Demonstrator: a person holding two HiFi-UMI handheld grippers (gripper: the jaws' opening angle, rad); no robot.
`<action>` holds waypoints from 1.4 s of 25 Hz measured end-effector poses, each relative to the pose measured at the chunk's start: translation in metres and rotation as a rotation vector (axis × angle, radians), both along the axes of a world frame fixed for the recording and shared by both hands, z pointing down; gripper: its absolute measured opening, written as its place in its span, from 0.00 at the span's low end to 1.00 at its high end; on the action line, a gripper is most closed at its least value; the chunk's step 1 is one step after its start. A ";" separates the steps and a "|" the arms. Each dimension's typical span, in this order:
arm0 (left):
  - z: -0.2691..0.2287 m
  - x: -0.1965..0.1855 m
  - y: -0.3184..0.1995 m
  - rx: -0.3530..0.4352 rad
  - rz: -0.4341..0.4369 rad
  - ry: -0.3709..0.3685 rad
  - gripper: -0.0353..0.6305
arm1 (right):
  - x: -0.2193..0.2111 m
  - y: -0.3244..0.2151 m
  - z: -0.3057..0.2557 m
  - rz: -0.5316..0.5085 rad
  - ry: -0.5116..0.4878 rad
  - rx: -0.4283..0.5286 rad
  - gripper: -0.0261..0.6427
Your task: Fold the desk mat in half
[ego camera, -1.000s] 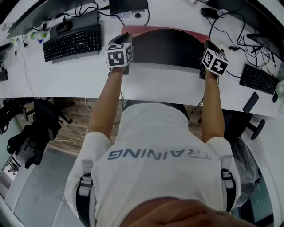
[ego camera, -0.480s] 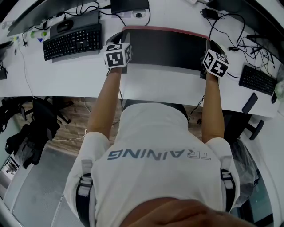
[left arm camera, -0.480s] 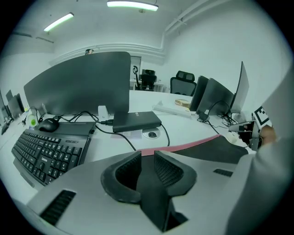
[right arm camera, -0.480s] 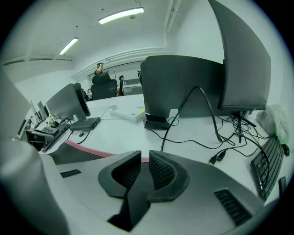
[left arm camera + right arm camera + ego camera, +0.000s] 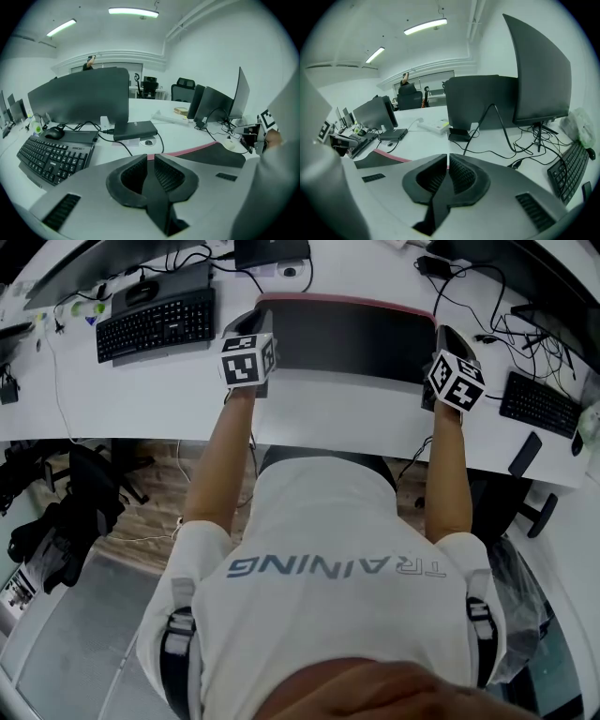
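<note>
1. Seen from above, a person in a white shirt [image 5: 347,577] stands at a long white desk [image 5: 141,404], both arms stretched forward, with one gripper in each hand
2. The desk mat [image 5: 347,338] lies flat on the desk straight ahead of the person, between the two grippers. It is a long black strip with a thin pink edge along its far side. From above it is not possible to tell whether it lies in one layer or two
3. The left gripper [image 5: 150,157] is at the mat's left end. Its marker cube [image 5: 246,357] is over the near left corner, and its jaws point away from the person toward the far left corner
4. Its jaws are closing. The ribbed pads [image 5: 168,174] stand narrow, with a slim dark gap between them and nothing pinched there. The mat's pink edge shows just past the tips and runs off to the right
5. The right gripper [image 5: 448,157] is at the mat's right end and also points away from the person
6. Its jaws are closing too, down to a hairline slit, with nothing held. The pink edge comes in from the left, up to the tips
7. A black keyboard [image 5: 155,324] lies on the desk left of the mat, near the left gripper. A second keyboard [image 5: 539,401] lies well to the right, with loose cables [image 5: 487,301] behind it. A dark monitor [image 5: 79,96] stands beyond the left keyboard
</note>
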State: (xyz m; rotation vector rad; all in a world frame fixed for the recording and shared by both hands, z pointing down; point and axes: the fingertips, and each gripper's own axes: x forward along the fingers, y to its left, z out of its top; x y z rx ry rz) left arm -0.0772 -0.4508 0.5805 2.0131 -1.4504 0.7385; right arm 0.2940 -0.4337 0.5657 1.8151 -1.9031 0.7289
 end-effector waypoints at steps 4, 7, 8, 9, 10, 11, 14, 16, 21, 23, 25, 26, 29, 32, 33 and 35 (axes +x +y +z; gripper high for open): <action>-0.022 0.005 0.020 0.044 -0.013 0.006 0.14 | 0.002 0.017 -0.022 -0.018 -0.006 0.059 0.08; -0.041 0.009 0.040 0.083 -0.035 0.016 0.13 | 0.004 0.034 -0.038 -0.043 -0.023 0.099 0.07; -0.048 0.011 0.048 0.098 -0.039 0.020 0.12 | 0.004 0.040 -0.044 -0.053 -0.028 0.113 0.07; -0.056 0.013 0.056 0.112 -0.041 0.023 0.12 | 0.005 0.047 -0.050 -0.063 -0.034 0.127 0.07; -0.063 0.016 0.065 0.127 -0.041 0.025 0.12 | 0.005 0.053 -0.056 -0.074 -0.039 0.142 0.07; -0.070 0.018 0.075 0.140 -0.039 0.023 0.12 | 0.005 0.060 -0.062 -0.084 -0.044 0.156 0.07; -0.090 0.022 0.102 0.182 -0.042 0.021 0.11 | 0.005 0.081 -0.078 -0.112 -0.060 0.190 0.07; -0.104 0.024 0.118 0.215 -0.050 0.031 0.11 | 0.005 0.093 -0.089 -0.130 -0.072 0.211 0.07; -0.151 0.031 0.146 0.332 -0.056 0.066 0.11 | 0.000 0.122 -0.128 -0.155 -0.090 0.299 0.07; -0.176 0.032 0.157 0.390 -0.053 0.084 0.11 | -0.006 0.135 -0.152 -0.172 -0.076 0.350 0.07; -0.202 0.032 0.168 0.445 -0.054 0.103 0.11 | -0.011 0.148 -0.181 -0.187 -0.054 0.409 0.07; -0.215 0.031 0.172 0.469 -0.056 0.115 0.11 | -0.013 0.152 -0.196 -0.193 -0.044 0.441 0.07; -0.247 0.027 0.181 0.516 -0.056 0.139 0.11 | -0.015 0.164 -0.239 -0.201 -0.021 0.521 0.07; -0.273 0.026 0.190 0.568 -0.046 0.142 0.11 | -0.010 0.172 -0.274 -0.198 -0.015 0.576 0.07; -0.282 0.026 0.193 0.587 -0.044 0.142 0.11 | -0.009 0.174 -0.283 -0.196 -0.012 0.592 0.07; -0.297 0.026 0.196 0.622 -0.038 0.141 0.11 | -0.009 0.177 -0.296 -0.197 -0.002 0.614 0.07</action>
